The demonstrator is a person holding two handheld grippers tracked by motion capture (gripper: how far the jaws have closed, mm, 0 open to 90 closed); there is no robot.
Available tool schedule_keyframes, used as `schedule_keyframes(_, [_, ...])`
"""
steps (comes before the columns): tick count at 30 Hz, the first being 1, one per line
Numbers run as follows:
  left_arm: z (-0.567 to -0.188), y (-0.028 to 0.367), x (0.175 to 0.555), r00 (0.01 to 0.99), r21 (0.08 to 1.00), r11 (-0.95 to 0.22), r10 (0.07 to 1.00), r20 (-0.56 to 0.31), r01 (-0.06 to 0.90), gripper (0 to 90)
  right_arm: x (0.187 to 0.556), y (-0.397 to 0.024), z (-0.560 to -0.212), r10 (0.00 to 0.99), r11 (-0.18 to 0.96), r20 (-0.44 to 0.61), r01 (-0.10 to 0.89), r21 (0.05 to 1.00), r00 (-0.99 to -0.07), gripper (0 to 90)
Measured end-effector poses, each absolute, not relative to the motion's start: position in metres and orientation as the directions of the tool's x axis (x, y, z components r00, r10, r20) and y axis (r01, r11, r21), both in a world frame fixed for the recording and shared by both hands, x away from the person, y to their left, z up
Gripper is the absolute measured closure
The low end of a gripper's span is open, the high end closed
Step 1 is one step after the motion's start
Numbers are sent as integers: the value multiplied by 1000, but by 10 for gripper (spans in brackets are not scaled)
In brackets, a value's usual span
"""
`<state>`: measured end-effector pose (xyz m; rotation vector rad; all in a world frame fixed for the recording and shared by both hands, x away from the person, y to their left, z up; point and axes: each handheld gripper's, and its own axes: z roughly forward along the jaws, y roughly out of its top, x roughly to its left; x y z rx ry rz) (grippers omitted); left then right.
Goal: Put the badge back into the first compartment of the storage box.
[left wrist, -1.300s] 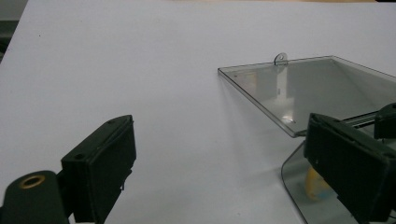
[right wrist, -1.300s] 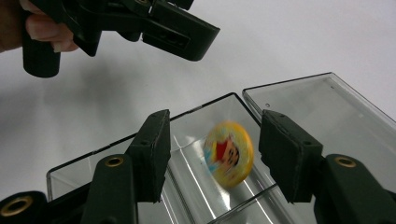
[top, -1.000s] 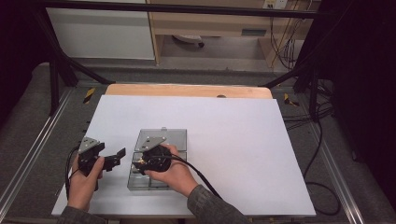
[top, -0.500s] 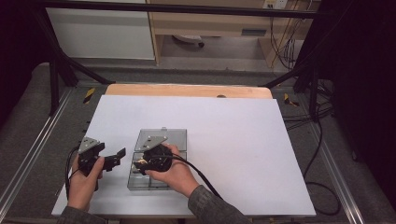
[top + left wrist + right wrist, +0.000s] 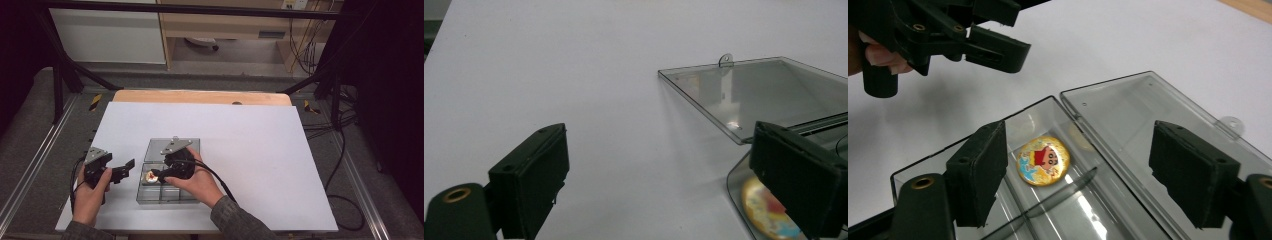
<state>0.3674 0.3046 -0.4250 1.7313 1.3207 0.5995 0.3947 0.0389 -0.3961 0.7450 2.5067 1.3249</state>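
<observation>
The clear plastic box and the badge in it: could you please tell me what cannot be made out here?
- Badge: high view, small and partly under the right gripper; left gripper view, cut off by the edge and a jaw.
- Clear box: high view, middle hidden by the right hand.
- Left gripper: nothing between its jaws.

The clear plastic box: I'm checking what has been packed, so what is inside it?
The clear plastic box holds one round gold cartoon badge in a divided compartment. The right tongs cover part of the floor.
</observation>
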Motion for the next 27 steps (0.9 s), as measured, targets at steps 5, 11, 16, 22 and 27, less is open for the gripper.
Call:
schedule_keyframes(5, [-426,304,368,328,844,-78,937,-119,531,88,395,19,-394,556,436,56,349,829,-829,201])
schedule_keyframes(11, [-426,302,368,335,841,-89,936,-113,534,88,395,-3,-391,585,409,58,355,841,-809,149])
schedule_keyframes(16, [-428,303,369,331,839,-97,938,-103,536,88,396,-21,-390,608,379,65,361,852,-791,95])
schedule_keyframes(22, [-428,303,369,331,842,-98,938,-99,531,88,398,-42,-393,633,374,57,370,850,-772,59])
schedule_keyframes(27, [-429,302,370,339,842,-108,936,-93,529,88,400,-61,-394,662,355,61,385,852,-747,58])
